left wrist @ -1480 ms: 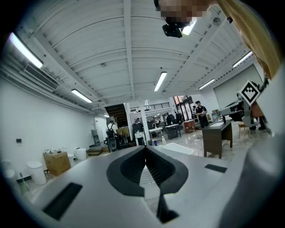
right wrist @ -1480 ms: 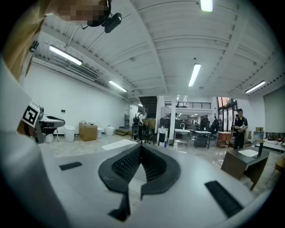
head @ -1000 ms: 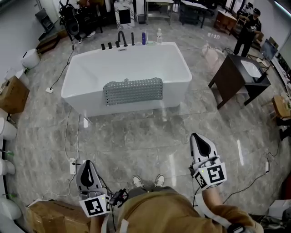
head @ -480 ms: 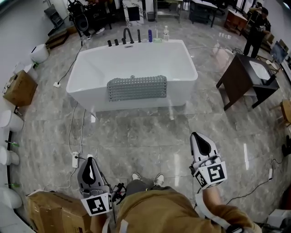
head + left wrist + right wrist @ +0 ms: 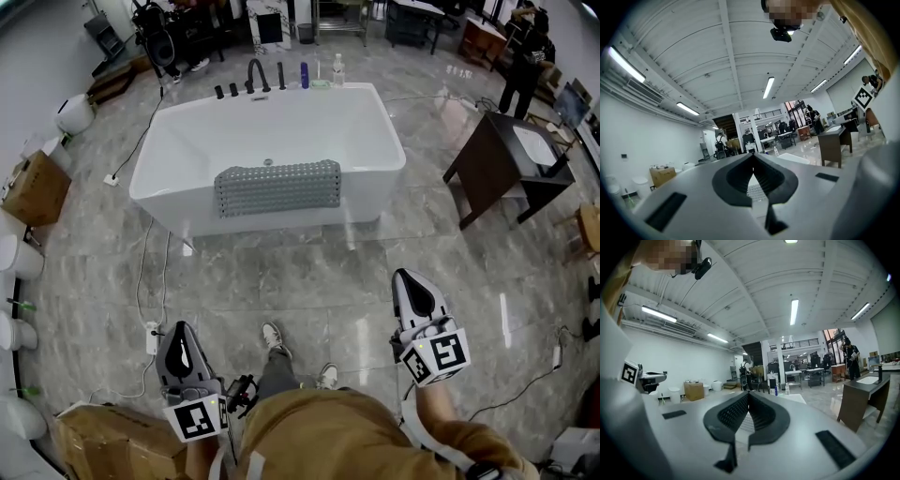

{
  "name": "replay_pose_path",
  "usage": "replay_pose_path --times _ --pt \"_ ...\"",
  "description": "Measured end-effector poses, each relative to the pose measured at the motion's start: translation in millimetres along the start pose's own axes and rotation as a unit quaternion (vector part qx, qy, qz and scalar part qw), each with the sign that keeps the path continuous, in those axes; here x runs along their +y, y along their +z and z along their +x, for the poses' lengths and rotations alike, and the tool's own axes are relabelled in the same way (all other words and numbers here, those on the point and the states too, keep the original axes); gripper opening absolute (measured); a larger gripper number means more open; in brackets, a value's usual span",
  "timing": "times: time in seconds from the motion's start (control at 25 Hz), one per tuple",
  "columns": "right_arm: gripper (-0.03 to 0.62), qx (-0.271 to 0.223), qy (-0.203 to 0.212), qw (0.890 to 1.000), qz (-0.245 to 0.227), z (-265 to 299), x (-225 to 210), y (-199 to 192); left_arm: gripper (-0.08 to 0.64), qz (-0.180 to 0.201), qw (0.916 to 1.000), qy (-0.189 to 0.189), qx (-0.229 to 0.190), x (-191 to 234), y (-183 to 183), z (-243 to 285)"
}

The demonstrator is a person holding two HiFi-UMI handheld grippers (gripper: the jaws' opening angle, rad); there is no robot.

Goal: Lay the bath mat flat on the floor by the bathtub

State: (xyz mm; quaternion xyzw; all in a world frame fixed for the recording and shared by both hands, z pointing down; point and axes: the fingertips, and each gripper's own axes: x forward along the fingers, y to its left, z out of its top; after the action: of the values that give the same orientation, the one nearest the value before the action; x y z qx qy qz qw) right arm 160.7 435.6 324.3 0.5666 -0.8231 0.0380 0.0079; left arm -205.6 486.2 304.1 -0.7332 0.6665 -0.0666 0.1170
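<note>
I hold 2 grippers low in the frame, the left gripper [image 5: 178, 327] and the right gripper [image 5: 410, 278]. Both have their jaws closed on nothing, as I judge I have yet to reach the mat. The grey bath mat [image 5: 277, 187] hangs over the near rim of the white bathtub [image 5: 281, 122] at upper centre. The tub holds nothing else that I can see.

Left tongs [image 5: 180, 330] and right tongs [image 5: 411, 279] level, jaws together, empty, 1 at each side of the torso [image 5: 319, 436].
</note>
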Motion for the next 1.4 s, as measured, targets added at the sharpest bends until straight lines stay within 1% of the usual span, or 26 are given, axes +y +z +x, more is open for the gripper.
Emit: replay_pose_path --times 0.16,0.28,0.36,0.52,0.64,0.8,0.92,1.08,1.2,1.28,1.4 --pt "0.005 0.009 -0.022 1.000 -0.010 37 -5 0 0.005 -0.010 0.9998 -0.018 0.006 14 -20 49" --pt "0.005 0.016 -0.031 0.999 -0.012 75 -4 7 0.005 -0.018 0.9995 -0.025 0.007 36 -28 90" --pt "0.003 0.023 -0.034 0.999 -0.021 104 4 10 0.005 -0.028 0.9992 -0.027 0.010 57 -37 117" --pt "0.005 0.031 -0.035 0.999 -0.026 158 25 17 0.005 -0.062 0.9973 -0.029 0.025 97 -59 164" --pt "0.005 0.038 -0.034 0.998 -0.044 191 39 22 0.005 -0.075 0.9960 -0.036 0.031 115 -74 192" --pt "0.005 0.040 -0.046 0.997 -0.056 224 47 33 0.005 -0.093 0.9934 -0.054 0.038 132 -93 225" --pt "0.003 0.041 -0.067 0.994 -0.070 236 49 39 0.005 -0.103 0.9909 -0.075 0.043 136 -105 245" --pt "0.005 0.041 -0.099 0.991 -0.082 238 41 44 0.005 -0.113 0.9878 -0.099 0.042 129 -114 270" --pt "0.004 0.045 -0.117 0.989 -0.081 237 30 45 0.005 -0.134 0.9836 -0.112 0.043 123 -119 286" --pt "0.003 0.044 -0.127 0.988 -0.077 237 22 45 0.005 -0.146 0.9815 -0.116 0.040 119 -120 294" --pt "0.004 0.041 -0.126 0.989 -0.067 245 10 46 0.005 -0.144 0.9827 -0.109 0.039 117 -111 302"
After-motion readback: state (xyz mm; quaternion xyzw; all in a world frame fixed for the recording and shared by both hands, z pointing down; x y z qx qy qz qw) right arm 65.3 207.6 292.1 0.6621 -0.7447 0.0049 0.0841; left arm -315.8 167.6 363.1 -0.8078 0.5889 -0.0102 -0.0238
